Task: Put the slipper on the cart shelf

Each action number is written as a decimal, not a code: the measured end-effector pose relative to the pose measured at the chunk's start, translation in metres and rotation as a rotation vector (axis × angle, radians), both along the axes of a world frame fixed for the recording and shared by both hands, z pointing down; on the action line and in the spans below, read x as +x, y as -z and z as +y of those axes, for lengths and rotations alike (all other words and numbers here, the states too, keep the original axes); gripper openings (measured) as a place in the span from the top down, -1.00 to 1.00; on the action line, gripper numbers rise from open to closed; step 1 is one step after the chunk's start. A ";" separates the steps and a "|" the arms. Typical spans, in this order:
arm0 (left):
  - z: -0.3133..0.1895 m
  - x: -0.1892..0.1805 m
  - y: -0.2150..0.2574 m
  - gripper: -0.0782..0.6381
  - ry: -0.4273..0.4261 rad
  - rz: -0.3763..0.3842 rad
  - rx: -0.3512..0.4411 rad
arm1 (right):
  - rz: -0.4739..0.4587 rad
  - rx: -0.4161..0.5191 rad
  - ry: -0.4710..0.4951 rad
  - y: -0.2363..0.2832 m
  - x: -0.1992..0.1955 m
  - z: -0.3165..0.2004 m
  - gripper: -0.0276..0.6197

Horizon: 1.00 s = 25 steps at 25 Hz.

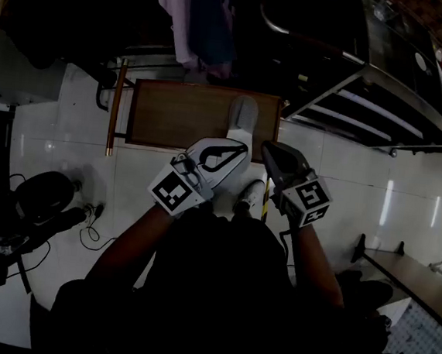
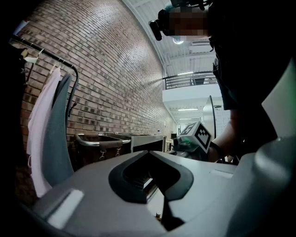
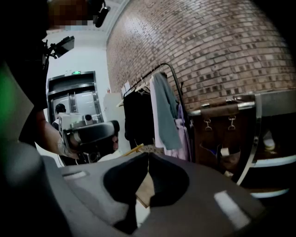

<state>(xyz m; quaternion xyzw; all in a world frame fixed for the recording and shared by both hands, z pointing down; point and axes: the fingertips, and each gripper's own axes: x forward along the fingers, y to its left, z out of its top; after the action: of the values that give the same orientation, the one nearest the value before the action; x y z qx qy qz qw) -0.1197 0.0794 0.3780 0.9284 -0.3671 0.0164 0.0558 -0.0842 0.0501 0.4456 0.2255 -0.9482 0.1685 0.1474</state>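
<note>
Bare white floor point(image 1: 46, 136) lies open at nine and three o'clock. At twelve o'clock hanging clothes point(image 1: 197, 22) crowd above the brown mat point(image 1: 172, 117); the cart point(image 1: 383, 110) blocks two o'clock; cables point(image 1: 88, 226) clutter eight.

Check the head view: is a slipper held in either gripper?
No, the slipper lies on the brown board ahead of the left gripper and right gripper, both shut and empty.

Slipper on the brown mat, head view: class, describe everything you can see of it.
The slipper is pale grey-white and looks soft, with a rounded far end. It lies flat on the brown mat near the mat's right edge, running lengthwise away from the person. The picture is dark, so no finer detail shows. The left claw overlaps its near end in this view; whether they touch cannot be told.
</note>
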 end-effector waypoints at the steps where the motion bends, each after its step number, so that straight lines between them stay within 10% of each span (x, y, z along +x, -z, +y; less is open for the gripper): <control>1: -0.003 -0.001 -0.005 0.77 0.004 -0.003 -0.003 | 0.025 -0.017 -0.001 -0.014 0.001 -0.003 0.91; 6: -0.021 -0.004 -0.032 0.77 0.010 -0.020 -0.008 | 0.122 -0.136 -0.020 -0.095 0.001 -0.014 0.88; 16: -0.037 -0.006 -0.063 0.77 -0.022 -0.015 -0.046 | 0.037 -0.787 -0.194 -0.260 0.012 -0.008 0.57; 25: -0.045 -0.019 -0.081 0.77 -0.023 -0.002 -0.080 | 0.095 -1.032 -0.224 -0.323 0.000 -0.003 0.18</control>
<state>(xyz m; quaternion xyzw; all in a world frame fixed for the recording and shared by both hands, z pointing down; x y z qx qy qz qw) -0.1389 0.0344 0.4588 0.9296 -0.3554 0.0324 0.0922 -0.0838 0.0467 0.7685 0.2309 -0.7044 0.6174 0.2632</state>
